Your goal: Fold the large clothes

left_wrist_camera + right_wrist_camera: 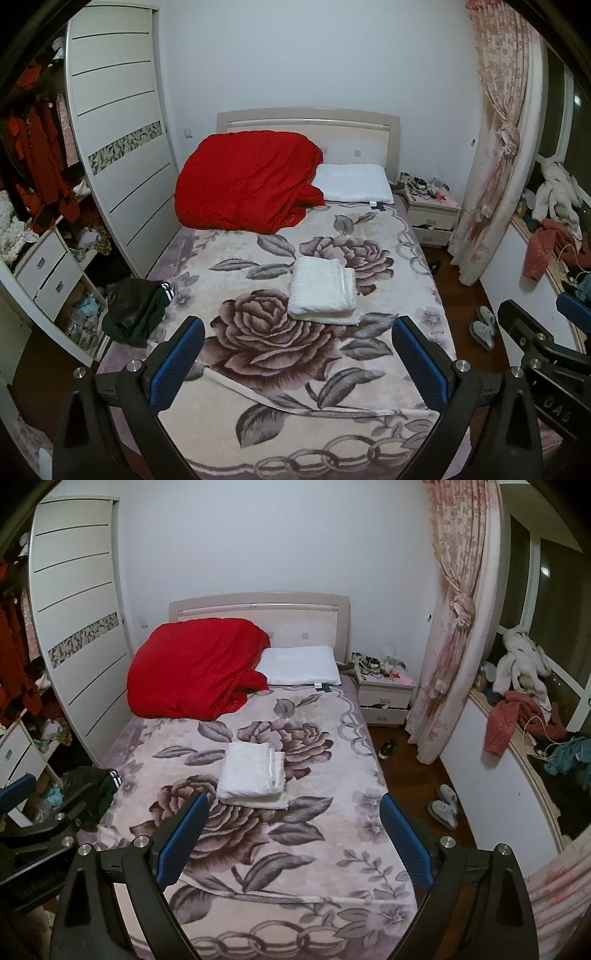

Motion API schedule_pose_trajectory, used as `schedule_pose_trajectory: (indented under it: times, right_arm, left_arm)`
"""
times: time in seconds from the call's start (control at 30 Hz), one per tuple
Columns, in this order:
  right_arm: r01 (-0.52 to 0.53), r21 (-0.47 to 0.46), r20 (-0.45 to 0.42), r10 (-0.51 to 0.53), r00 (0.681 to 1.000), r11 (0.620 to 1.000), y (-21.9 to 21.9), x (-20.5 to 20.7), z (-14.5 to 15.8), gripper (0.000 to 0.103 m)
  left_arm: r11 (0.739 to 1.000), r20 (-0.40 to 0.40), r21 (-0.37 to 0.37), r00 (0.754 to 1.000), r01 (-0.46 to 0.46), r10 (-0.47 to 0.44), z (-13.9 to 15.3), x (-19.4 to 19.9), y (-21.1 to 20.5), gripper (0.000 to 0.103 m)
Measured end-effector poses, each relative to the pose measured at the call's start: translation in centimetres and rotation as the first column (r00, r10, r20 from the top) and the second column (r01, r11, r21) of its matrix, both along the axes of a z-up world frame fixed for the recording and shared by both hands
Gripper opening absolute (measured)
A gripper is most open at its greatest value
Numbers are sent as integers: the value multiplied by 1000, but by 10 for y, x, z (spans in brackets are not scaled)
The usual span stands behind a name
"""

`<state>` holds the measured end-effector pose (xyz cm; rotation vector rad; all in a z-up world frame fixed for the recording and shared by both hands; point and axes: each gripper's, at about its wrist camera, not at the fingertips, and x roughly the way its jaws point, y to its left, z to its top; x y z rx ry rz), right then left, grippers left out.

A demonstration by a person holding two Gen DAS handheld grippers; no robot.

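Observation:
A folded white garment point(322, 291) lies in a neat stack in the middle of the bed point(258, 406), on the rose-patterned blanket; it also shows in the right wrist view point(253, 775). A crumpled dark green and black garment point(135, 309) lies at the bed's left edge, and shows in the right wrist view point(96, 792). My left gripper point(298, 330) is open and empty, held above the foot of the bed, short of the white stack. My right gripper point(295, 806) is open and empty beside it, to the right.
A red quilt point(245, 181) and a white pillow point(354, 182) lie at the headboard. An open wardrobe point(40, 166) with drawers stands left. A nightstand point(432, 212), curtain point(495, 147), slippers point(482, 326) and a cluttered window ledge point(532, 716) are right.

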<state>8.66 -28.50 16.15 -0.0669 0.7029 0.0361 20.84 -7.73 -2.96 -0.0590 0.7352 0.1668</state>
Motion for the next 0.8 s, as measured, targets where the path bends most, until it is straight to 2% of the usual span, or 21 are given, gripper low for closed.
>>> schedule_pose_trajectory:
  times: [0.8]
  right_arm:
    - [-20,7,9,20,1000,1000,5,4,8,98]
  left_arm:
    - [999,27,17,998,-48,48,11,-13,5,103]
